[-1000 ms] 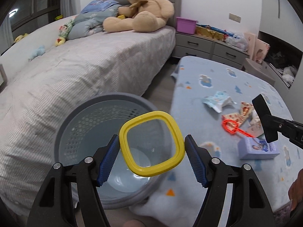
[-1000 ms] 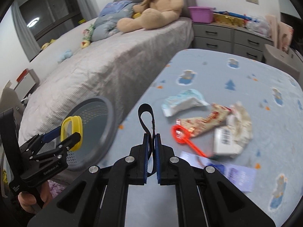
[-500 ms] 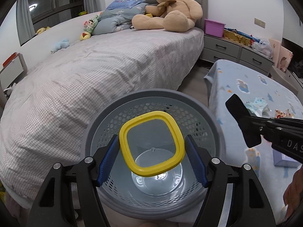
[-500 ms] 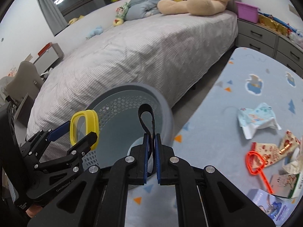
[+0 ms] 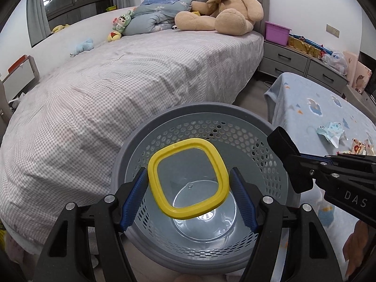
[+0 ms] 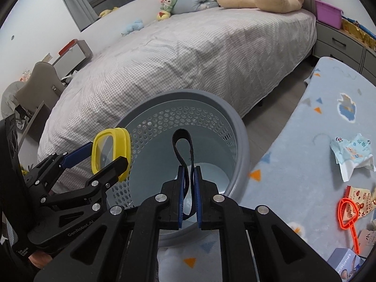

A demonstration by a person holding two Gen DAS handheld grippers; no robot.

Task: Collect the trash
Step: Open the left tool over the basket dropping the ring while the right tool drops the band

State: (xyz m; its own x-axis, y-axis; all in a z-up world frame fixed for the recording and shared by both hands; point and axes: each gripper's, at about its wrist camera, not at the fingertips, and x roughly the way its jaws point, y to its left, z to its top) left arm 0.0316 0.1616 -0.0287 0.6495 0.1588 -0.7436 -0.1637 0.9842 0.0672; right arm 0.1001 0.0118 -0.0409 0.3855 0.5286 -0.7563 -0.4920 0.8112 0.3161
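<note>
Yellow lid (image 5: 188, 178) and black strap (image 6: 183, 149) held above the grey basket (image 5: 199, 110).

The left gripper (image 5: 188, 198) has its jaws clamped on the lid; the right gripper (image 6: 188, 196) pinches the strap. Wrappers (image 6: 352, 157) lie on the blue-clothed counter (image 6: 305, 183) beside the bed (image 5: 117, 82).

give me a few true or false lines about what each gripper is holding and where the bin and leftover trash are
1. The left gripper holds a yellow-rimmed lid. True.
2. The right gripper is empty. False: it pinches a black strap loop.
3. Both grippers hang above the grey perforated bin. True.
4. The bin stands on the bed. False: it stands on the floor beside it.
5. An orange bubble wand lies on the blue blanket. True.
</note>
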